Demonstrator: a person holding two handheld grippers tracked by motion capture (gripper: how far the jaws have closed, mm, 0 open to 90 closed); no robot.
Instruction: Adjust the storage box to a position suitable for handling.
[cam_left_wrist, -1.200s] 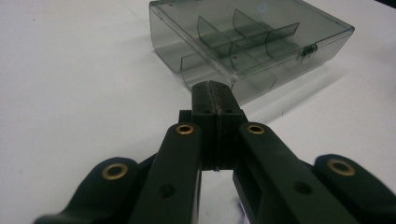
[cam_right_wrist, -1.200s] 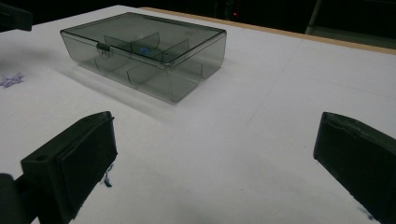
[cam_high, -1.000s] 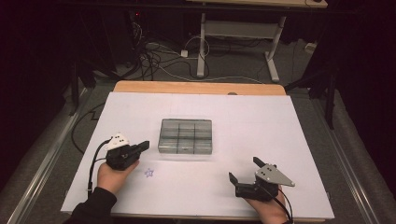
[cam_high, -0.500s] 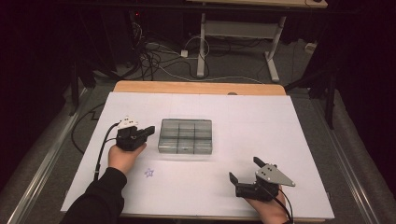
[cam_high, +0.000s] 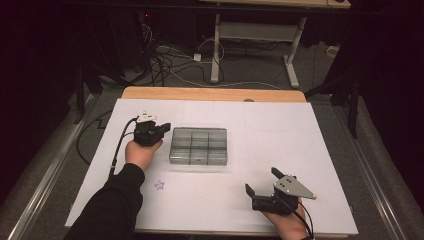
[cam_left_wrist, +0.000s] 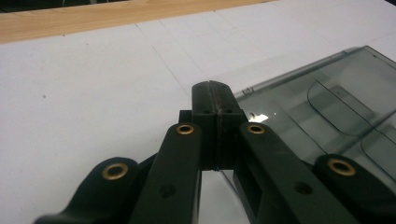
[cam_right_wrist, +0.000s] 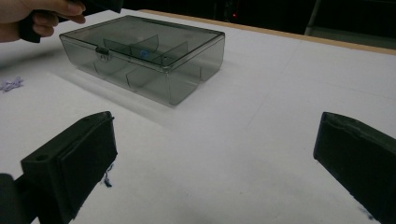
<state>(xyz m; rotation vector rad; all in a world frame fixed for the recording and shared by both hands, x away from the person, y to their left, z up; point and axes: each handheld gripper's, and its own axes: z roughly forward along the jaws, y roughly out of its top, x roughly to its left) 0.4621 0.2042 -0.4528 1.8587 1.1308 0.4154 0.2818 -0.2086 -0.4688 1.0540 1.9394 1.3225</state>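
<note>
Two grippers worked over the white table (cam_high: 310, 150). The left gripper (cam_high: 163, 129) had its fingers (cam_left_wrist: 205, 100) pressed flat together with nothing between them; the closed tips sat just beside the near left corner of the smoky clear plastic box (cam_high: 198, 145), at the edge of its lid, though whether they actually touched it could not be told. In the left gripper view the box (cam_left_wrist: 327, 107) lay just to the right of the fingertips, its lid down and its inner dividers visible through the plastic. The right gripper (cam_high: 260, 182) had its fingers (cam_right_wrist: 84, 154) spread wide and empty, resting low above the table. The box (cam_right_wrist: 144, 56) stood well ahead of those fingers and a little left, apart from them. A small purple star mark (cam_high: 159, 185) lay on the table behind the left fingers.
</note>
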